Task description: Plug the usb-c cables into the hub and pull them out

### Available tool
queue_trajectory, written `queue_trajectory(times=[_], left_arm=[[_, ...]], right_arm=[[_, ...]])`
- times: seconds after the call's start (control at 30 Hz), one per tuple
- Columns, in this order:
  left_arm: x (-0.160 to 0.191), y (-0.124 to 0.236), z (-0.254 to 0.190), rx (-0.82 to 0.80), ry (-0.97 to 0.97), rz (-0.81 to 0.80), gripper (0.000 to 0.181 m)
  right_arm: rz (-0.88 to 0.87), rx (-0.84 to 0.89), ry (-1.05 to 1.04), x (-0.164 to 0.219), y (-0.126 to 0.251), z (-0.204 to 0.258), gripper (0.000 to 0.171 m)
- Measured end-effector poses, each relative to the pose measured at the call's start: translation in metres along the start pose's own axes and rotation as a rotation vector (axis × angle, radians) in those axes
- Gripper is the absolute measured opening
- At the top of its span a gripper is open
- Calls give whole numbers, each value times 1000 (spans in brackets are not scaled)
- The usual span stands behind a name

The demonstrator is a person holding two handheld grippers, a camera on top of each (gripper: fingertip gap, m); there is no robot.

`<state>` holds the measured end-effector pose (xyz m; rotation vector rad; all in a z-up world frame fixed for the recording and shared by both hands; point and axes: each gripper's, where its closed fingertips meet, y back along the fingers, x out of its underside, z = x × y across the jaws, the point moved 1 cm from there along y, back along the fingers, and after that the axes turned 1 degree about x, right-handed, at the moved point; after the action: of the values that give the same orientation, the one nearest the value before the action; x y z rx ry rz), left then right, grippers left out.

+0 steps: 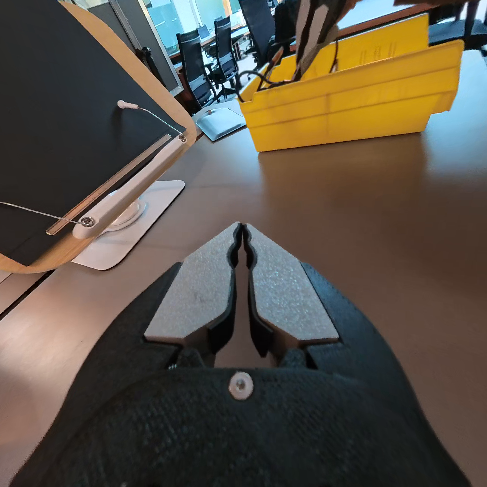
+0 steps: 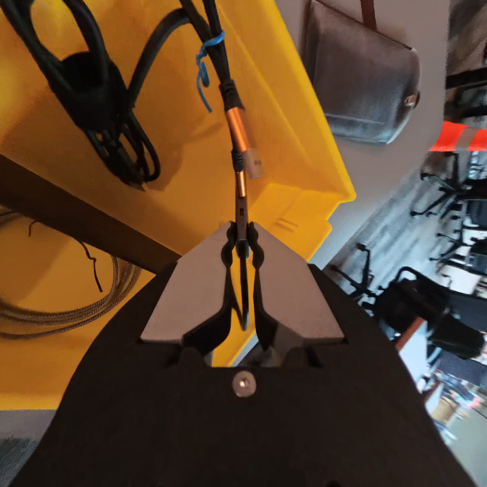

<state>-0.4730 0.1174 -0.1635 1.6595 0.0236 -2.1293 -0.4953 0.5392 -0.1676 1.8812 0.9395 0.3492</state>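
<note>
My right gripper (image 2: 241,226) is shut on a thin grey flat body (image 2: 242,213), apparently the hub seen edge-on, and holds it over the yellow bin (image 2: 263,110). A black cable with an orange collar (image 2: 241,184) runs into its far end. A second orange plug (image 2: 237,129) with a silver tip hangs beside it, tied with a blue twist tie (image 2: 204,68). My left gripper (image 1: 242,226) is shut and empty, low over the brown table (image 1: 342,210). The left wrist view shows the right gripper (image 1: 313,34) reaching into the bin (image 1: 342,110).
A bundled black cable (image 2: 92,105) lies in the bin. A beige braided cable (image 2: 66,311) is coiled in a second yellow bin below. A wooden-edged black board on a white stand (image 1: 126,218) is at the left. A brown bag (image 2: 363,87) and office chairs (image 1: 208,66) are beyond. The gap from one gripper's tips to the other's is roughly 40 cm.
</note>
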Motion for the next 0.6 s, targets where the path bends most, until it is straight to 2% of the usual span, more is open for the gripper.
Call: queue_trajectory(times=[0.03, 0.1, 0.17, 0.27, 0.37, 0.43, 0.6], left_arm=[[0, 0, 0, 2, -1, 2, 0], [1, -1, -2, 3, -8, 7, 0], [3, -2, -2, 2, -16, 14, 0], [5, -2, -1, 0, -16, 18, 0], [6, -2, 0, 1, -7, 21, 0], [6, -2, 1, 3, 0, 23, 0], [10, -4, -3, 27, 48, 41, 0]], right_arm=[[5, 33, 17, -6, -3, 0, 6], [-6, 31, 43, -19, -12, 9, 11], [56, -15, 61, -21, -25, 21, 15], [137, 24, 105, -23, -29, 18, 13], [146, 35, 82, -27, -25, 12, 14], [61, 31, 24, -38, -13, 8, 20], [-203, -14, -153, -65, 35, 3, 51]])
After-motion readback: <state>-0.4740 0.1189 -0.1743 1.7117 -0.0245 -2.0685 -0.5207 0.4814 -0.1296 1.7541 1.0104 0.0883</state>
